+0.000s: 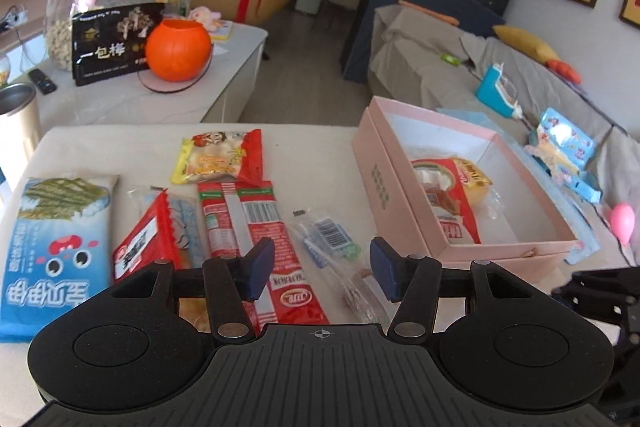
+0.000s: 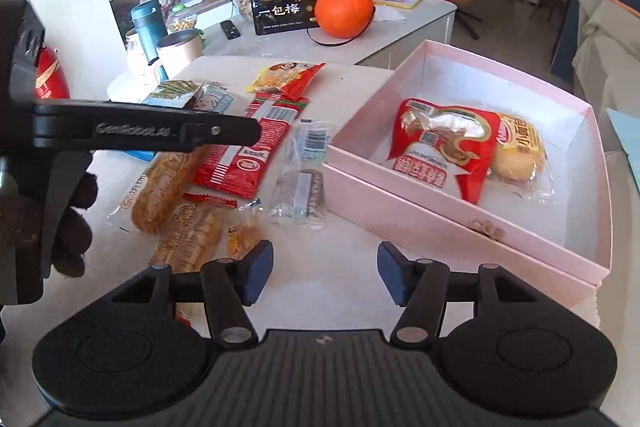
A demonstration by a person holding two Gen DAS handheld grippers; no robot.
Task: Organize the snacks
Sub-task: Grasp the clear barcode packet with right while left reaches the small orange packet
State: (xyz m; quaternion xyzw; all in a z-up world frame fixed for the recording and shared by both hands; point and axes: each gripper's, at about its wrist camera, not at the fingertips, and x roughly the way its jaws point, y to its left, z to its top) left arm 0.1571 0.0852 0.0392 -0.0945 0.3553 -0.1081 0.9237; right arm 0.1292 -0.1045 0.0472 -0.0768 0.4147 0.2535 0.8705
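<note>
- Nearest to the left wrist camera, the left gripper (image 1: pixel 318 269) hangs over the near edge of the table (image 1: pixel 120 143) with its jaws apart and nothing between the pads.
- Under it lie a long red packet (image 1: pixel 276 267) and a clear wrapper (image 1: pixel 326 239), both flat on the table and not gripped.
- Right gripper (image 2: pixel 324 273) is also released; its jaws are apart and empty, over bare table just beside the near wall of the pink box (image 2: pixel 440 223).
- Inside the box lie a red bag (image 2: pixel 444 147) and a yellow bread packet (image 2: pixel 520 151), touching each other, toward the left side of the box.
- The box stands at the right edge of the table, open on top.
- Other snacks are still on the table: a blue bag (image 1: pixel 56 247) at the left edge, a yellow-red packet (image 1: pixel 224 157) near the far edge, and bread rolls (image 2: pixel 172 183) near the front.
- In the right wrist view a gloved hand (image 2: pixel 68 227) holds the left tool at the left side.
- On a second table behind stand an orange pumpkin bucket (image 1: pixel 178 49), a black box (image 1: pixel 112 43) and a glass jar (image 1: pixel 80 3).
</note>
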